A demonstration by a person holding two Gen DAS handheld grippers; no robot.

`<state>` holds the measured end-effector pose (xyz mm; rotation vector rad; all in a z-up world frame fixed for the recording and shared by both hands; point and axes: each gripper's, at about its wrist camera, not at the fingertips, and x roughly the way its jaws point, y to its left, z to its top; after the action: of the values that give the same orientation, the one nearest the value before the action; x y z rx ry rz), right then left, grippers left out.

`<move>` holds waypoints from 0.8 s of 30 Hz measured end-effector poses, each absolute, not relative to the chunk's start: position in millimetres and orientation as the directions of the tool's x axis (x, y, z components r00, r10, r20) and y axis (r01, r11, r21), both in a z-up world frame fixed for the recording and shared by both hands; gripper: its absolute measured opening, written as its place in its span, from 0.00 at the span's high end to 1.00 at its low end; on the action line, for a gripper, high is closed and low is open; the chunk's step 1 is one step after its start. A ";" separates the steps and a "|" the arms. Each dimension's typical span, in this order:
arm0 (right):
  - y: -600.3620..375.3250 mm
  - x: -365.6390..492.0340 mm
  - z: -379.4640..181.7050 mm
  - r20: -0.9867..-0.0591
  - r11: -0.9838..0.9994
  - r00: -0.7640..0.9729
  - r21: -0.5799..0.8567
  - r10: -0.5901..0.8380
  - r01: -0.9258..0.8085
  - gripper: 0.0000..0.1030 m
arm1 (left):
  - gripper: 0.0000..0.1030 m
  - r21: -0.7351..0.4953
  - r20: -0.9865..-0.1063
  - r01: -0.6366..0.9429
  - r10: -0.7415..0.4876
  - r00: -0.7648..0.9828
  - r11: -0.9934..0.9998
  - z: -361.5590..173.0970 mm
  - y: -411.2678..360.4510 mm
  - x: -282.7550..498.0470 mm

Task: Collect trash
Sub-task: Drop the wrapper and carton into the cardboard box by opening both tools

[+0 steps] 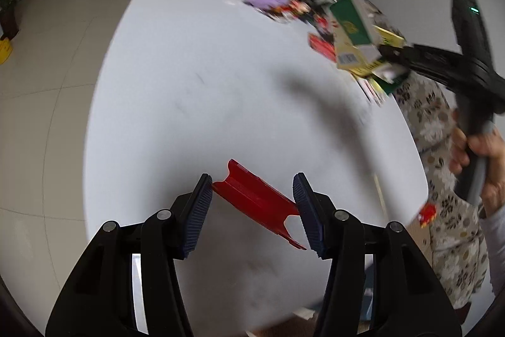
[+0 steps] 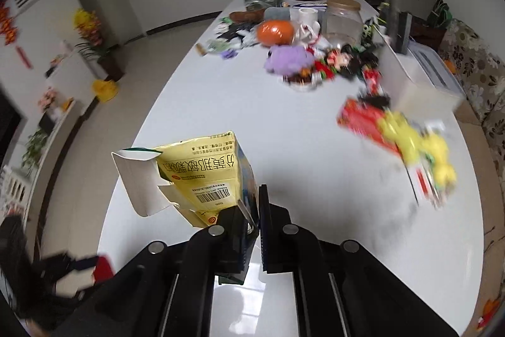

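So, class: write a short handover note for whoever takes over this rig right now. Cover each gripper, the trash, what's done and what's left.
Left gripper: open, fingers on either side of the red wrapper piece on the white table; not gripped yet.
Right gripper: shut on the torn yellow carton, held above the table.
Done: carton picked up.
Left: grab the red piece; loose wrappers remain among the far clutter. No bin visible.

White table (image 1: pixel 195 103) w/ red wrapper (image 1: pixel 257 199), far-end clutter (image 2: pixel 293 46).

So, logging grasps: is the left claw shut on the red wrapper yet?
Open: the left claw fingers straddle the flat red plastic wrapper on the white table.
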<state>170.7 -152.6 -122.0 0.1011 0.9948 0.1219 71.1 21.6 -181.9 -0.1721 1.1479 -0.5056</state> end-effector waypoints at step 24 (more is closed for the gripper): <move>-282.0 -161.9 -454.6 -0.976 0.964 0.125 0.201 0.181 0.172 0.88 | 0.47 -0.200 -0.979 0.191 -0.189 -0.074 0.961 -480.4 -156.9 -166.3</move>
<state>-161.9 -282.0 -454.6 0.2929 1.4525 0.0068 -166.3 -156.9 -480.4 0.0013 1.6149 -0.3139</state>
